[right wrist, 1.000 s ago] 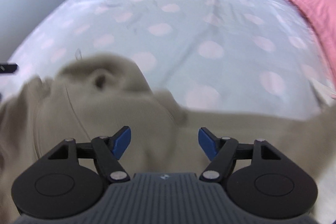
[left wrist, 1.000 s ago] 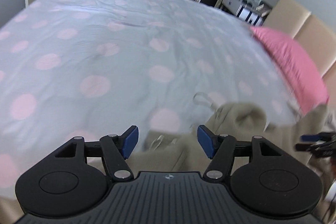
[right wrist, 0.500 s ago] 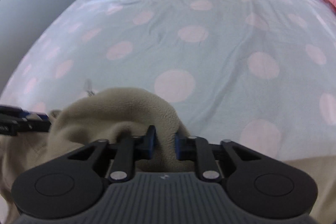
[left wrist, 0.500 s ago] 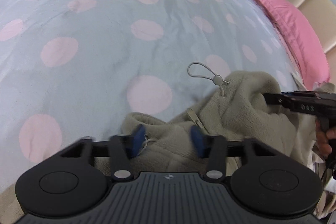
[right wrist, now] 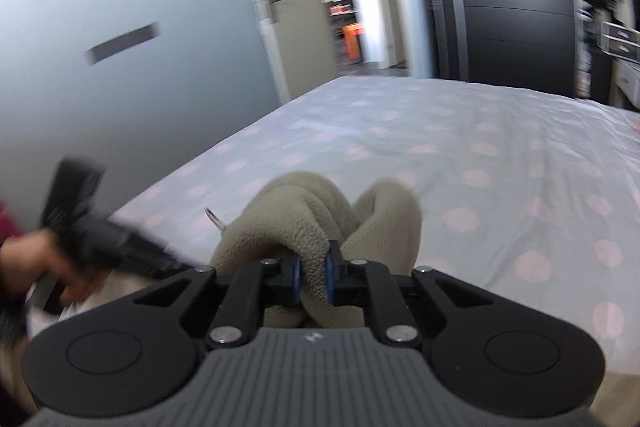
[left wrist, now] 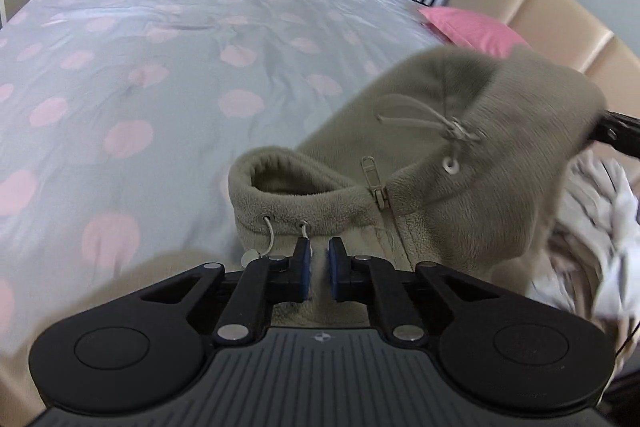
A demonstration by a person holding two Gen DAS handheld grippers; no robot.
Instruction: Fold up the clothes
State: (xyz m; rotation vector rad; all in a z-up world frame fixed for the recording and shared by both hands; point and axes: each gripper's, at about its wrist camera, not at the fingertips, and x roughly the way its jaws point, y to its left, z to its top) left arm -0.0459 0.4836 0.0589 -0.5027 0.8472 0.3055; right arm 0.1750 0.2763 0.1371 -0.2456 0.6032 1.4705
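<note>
An olive fleece jacket (left wrist: 460, 195) with a zip pull (left wrist: 372, 179) and a drawstring toggle (left wrist: 456, 131) hangs lifted over the bed. My left gripper (left wrist: 319, 269) is still closing, its blue pads pinching the fleece just below the collar. My right gripper (right wrist: 313, 279) is closing too, clamped on a thick fold of the same jacket (right wrist: 288, 215). In the left wrist view the right gripper's black tip (left wrist: 616, 135) shows at the far right under the raised fabric. The right wrist view has a blurred hand (right wrist: 40, 263) holding the left gripper at the left edge.
The bed (left wrist: 120, 67) has a grey cover with pink dots and stretches far ahead. A pink pillow (left wrist: 472, 31) lies by the beige headboard (left wrist: 552, 15). A pile of pale clothes (left wrist: 600, 227) sits at the right. A dark wardrobe (right wrist: 512, 7) and a door (right wrist: 276, 27) stand beyond.
Both grippers went from open to clamped on the fleece jacket. Both then rose, lifting it off the bed. The right view tilted up toward the room.
</note>
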